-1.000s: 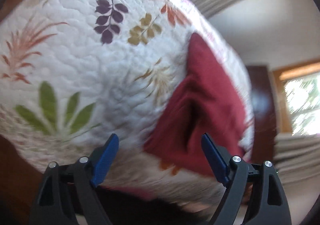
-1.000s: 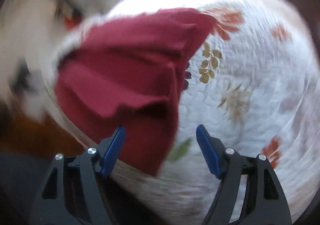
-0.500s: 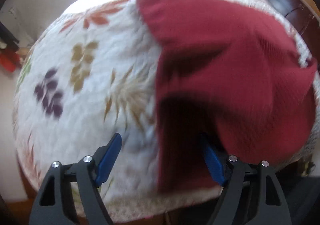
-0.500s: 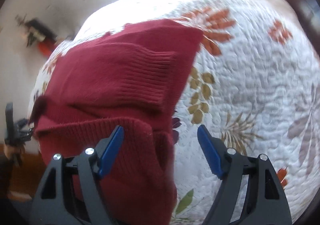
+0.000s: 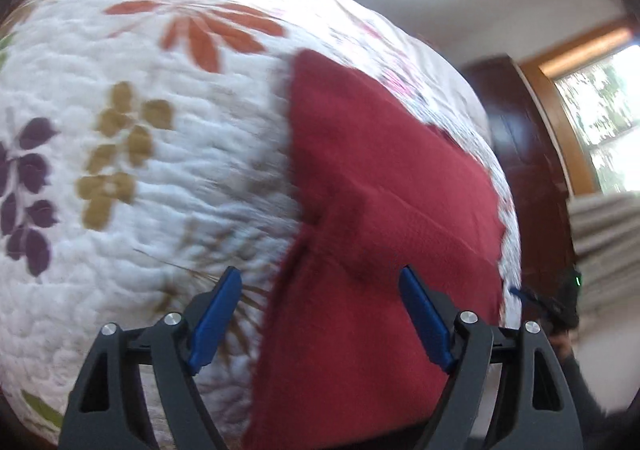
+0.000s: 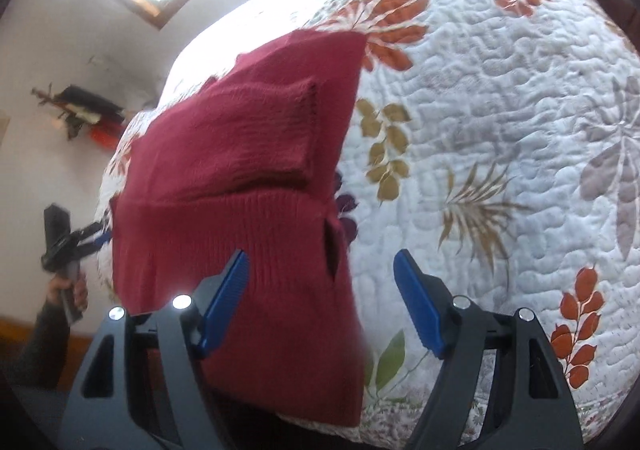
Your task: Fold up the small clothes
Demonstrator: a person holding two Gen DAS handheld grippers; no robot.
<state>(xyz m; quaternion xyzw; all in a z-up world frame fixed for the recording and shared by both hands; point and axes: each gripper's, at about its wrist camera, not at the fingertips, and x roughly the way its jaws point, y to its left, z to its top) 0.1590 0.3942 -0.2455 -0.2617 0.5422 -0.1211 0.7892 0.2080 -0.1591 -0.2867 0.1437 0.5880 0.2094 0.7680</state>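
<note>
A dark red knitted garment (image 6: 248, 186) is seen lying on the floral quilt (image 6: 500, 98) of a bed, near its edge, partly folded: a sleeve with a ribbed cuff is laid across the body, and the ribbed hem hangs toward the near edge.

Left tongs (image 5: 320, 314): wide apart, nothing held; the garment's edge lies beneath the gap. Right tongs (image 6: 320, 302): wide apart, nothing held, over the garment's right edge.

Step judged: between folds; both tongs poised for a fresh grasp. The next move is judged to call for pinching the near hem at two corners and carrying it over the body, kept even so the tucked sleeve is not dragged out.

Right view only: sleeve, cuff ribbing, a slit-like opening at the right edge, the left tongs (image 6: 94, 240) held in a hand (image 6: 66, 290). Left view only: a crease across the body, a dark wooden door (image 5: 520, 154); much motion blur.
</note>
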